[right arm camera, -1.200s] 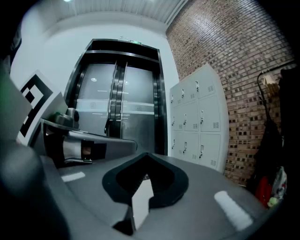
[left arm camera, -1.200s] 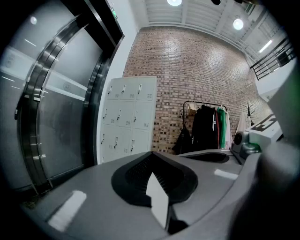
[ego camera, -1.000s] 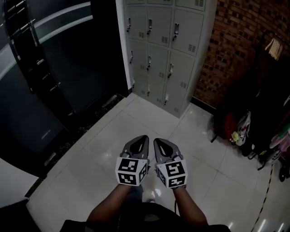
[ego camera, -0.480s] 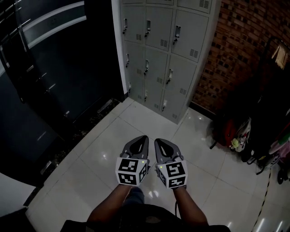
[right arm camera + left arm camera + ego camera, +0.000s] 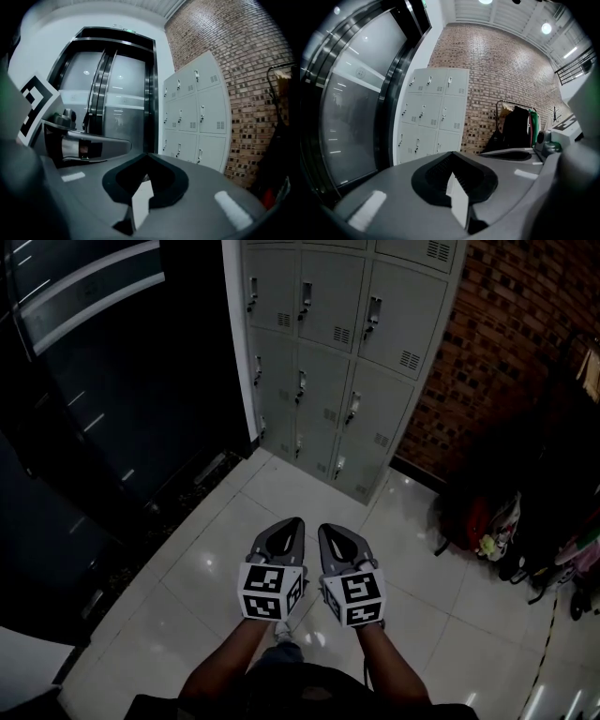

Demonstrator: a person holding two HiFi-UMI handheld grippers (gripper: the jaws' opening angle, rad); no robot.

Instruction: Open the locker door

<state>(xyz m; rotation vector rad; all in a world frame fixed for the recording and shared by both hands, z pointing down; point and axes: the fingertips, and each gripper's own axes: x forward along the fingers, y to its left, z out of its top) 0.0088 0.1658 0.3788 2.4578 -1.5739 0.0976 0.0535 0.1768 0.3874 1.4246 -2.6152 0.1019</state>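
Both tongs, the left gripper and the right gripper, are sitting closed and empty, side by side near the person, facing the lockers far ahead.

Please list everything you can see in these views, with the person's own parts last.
locker bank: one, grey, doors shut, straight ahead
brick wall: one, reddish brown, right of the lockers
glass doors: count unclear, dark, left of the lockers
floor: one, glossy white tiles, underfoot
clothes rack: one, with dark garments, far right
bags: at least two, red and white, on the floor by the rack
left gripper: one, grey, shut, empty
right gripper: one, grey, shut, empty, beside it
forearms: two, bottom edge
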